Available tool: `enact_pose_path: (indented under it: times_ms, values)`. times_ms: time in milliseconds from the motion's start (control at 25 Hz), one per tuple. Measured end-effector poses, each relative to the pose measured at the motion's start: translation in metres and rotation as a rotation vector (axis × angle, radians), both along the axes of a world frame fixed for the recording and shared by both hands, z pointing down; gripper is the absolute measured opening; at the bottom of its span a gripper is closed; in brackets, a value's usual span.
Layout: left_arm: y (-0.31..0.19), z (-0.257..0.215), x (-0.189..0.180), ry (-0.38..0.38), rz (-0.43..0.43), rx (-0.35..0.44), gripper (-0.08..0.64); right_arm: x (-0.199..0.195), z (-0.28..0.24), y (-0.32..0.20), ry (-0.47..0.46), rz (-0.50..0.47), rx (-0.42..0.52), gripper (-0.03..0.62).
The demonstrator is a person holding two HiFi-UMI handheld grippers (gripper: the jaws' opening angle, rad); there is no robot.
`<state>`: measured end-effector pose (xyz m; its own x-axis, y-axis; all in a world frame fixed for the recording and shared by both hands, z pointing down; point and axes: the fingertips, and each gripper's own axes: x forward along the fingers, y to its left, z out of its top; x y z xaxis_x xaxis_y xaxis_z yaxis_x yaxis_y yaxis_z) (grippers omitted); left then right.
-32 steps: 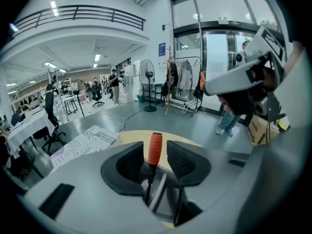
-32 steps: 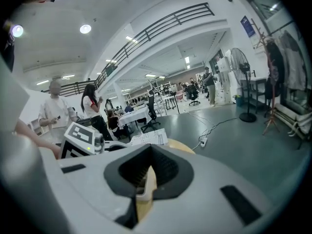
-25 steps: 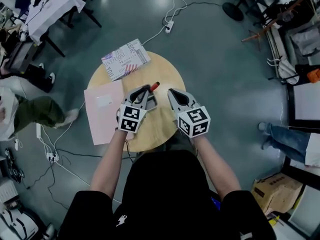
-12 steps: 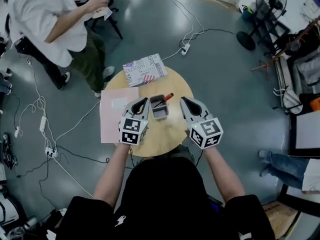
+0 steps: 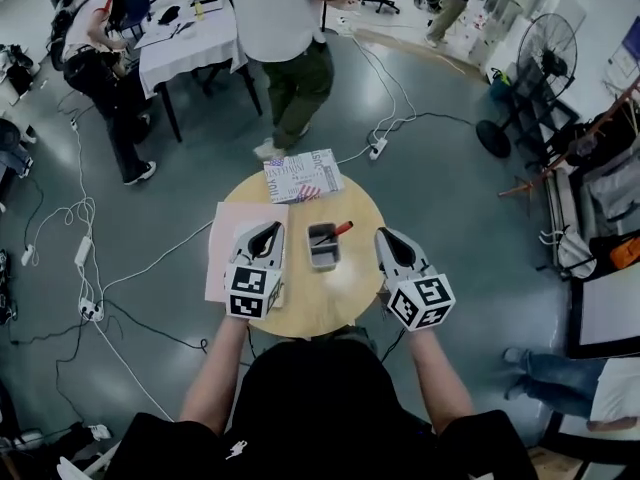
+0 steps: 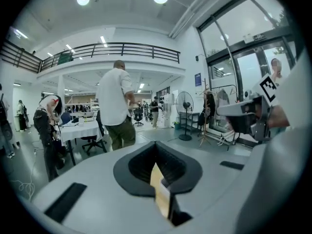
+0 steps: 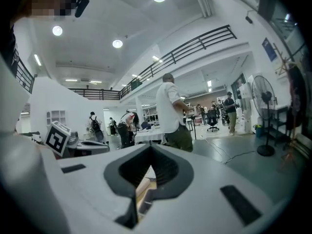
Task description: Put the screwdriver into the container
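container (image 5: 323,263): on the table (image 5: 330,306)
screwdriver (image 5: 335,232): in the container
booklet (image 5: 302,176): behind the container
sheet (image 5: 226,258): left of the container

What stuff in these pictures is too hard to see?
Screwdriver tip: head view, down inside the container and too small.
Booklet print: head view, too small to read.
Table legs: head view, hidden under the tabletop.
Container and screwdriver: missing from both gripper views; the left gripper and right gripper face the room, their own jaws filling the bottom.
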<state>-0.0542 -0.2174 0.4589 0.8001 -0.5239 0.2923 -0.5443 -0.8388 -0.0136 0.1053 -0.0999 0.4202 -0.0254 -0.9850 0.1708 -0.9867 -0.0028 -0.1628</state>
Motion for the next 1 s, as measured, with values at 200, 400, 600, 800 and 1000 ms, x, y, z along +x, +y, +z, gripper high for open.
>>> enact_pose_path:
  times_ms: [200, 400, 600, 800, 1000]
  values:
    - [-0.002, -0.025, -0.016, 0.037, -0.039, 0.038, 0.002, -0.004, -0.014, 0.008, 0.006, 0.012, 0.019, 0.002]
    - [-0.002, -0.040, -0.021, 0.059, -0.063, 0.058, 0.002, -0.007, -0.023, 0.011, 0.013, 0.011, 0.027, 0.002]
    - [0.004, -0.040, -0.022, 0.069, -0.064, 0.054, 0.002, -0.007, -0.026, 0.016, 0.014, 0.018, 0.034, 0.002]
    - [0.008, -0.039, -0.019, 0.070, -0.052, 0.049, 0.002, -0.006, -0.024, 0.018, 0.022, 0.024, 0.026, 0.002]
    - [0.009, -0.043, -0.018, 0.075, -0.046, 0.060, 0.002, -0.007, -0.025, 0.020, 0.029, 0.030, 0.027, 0.002]
